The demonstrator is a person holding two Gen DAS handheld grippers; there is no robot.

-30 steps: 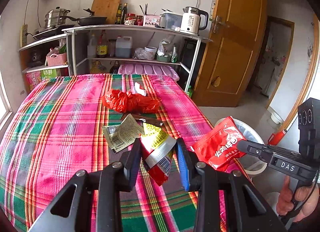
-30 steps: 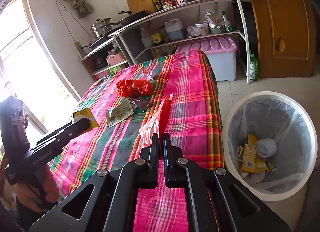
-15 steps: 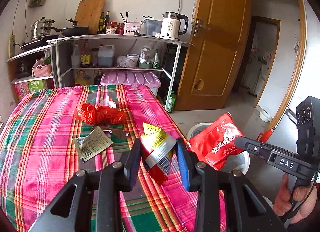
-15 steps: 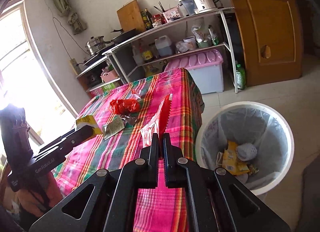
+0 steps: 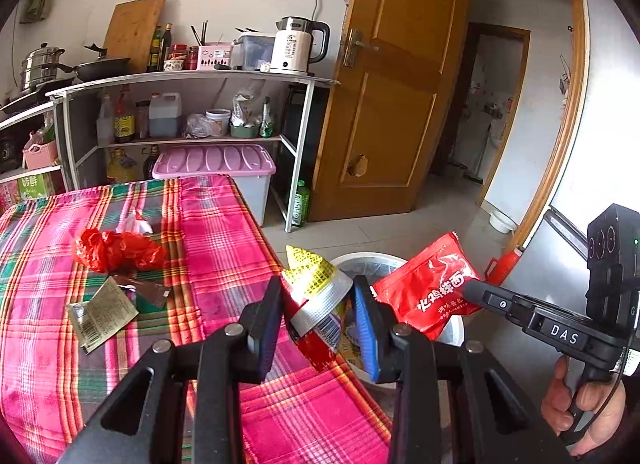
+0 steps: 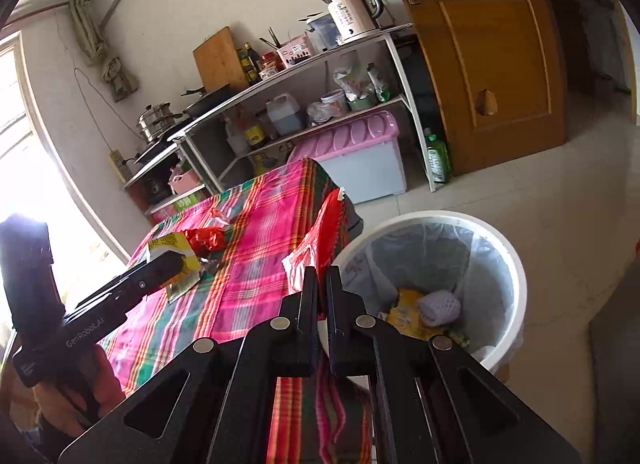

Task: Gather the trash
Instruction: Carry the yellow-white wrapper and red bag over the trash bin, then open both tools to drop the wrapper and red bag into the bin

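Trash wrappers | left tool point(image 5: 318, 312) gripping yellow-silver wrapper point(image 5: 316, 284), right tool point(image 6: 319, 296) pinching red packet point(image 6: 324, 236) | now swinging off bench point(image 5: 224, 224) toward bin point(image 6: 500, 248), lower right | dropping next, likely.

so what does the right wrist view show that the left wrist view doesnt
Only the right wrist view looks into the trash bin: a yellow wrapper and a white foam net lie inside. It also shows the bright window at the left edge.

Only the left wrist view shows the open doorway beyond the door and the printed face of the red packet.

Both show the left gripper shut on the yellow and silver wrapper, the right gripper shut on the red packet, and the plaid tablecloth.
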